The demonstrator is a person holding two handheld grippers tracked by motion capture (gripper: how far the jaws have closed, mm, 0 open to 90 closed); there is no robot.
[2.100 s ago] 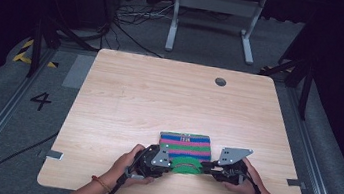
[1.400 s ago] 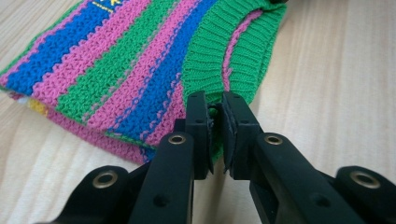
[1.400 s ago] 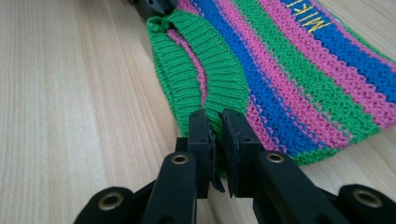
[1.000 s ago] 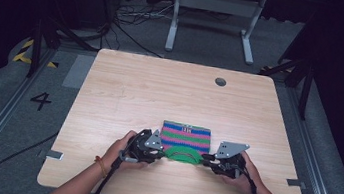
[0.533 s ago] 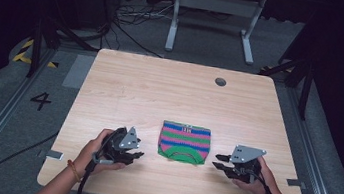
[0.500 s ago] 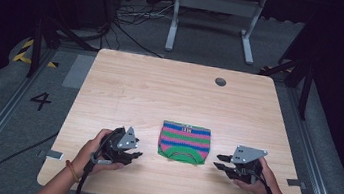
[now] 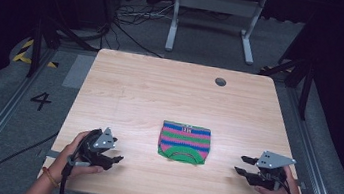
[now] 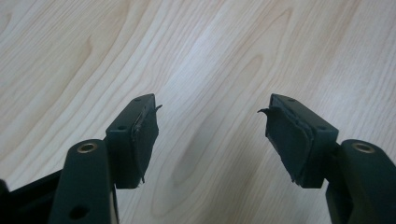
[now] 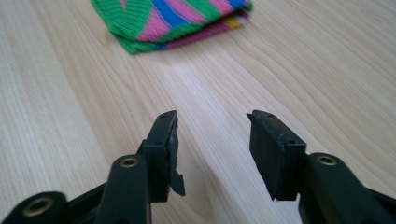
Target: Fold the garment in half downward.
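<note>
Pale wood bench (image 7: 135, 92) carries a folded knit cloth (image 7: 184, 142), striped green, pink and blue, possibly a garment, lying between the left gripper (image 7: 112, 160) and right gripper (image 7: 244, 165), both with fingers apart and empty.

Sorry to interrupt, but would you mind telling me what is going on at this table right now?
A person sits at a wooden table with a hand-held gripper in each hand. A folded striped knit cloth lies flat between them, and nothing touches it. The left hand-held gripper and the right hand-held gripper both rest out to the sides near the table's front edge, jaws open and empty.
</note>
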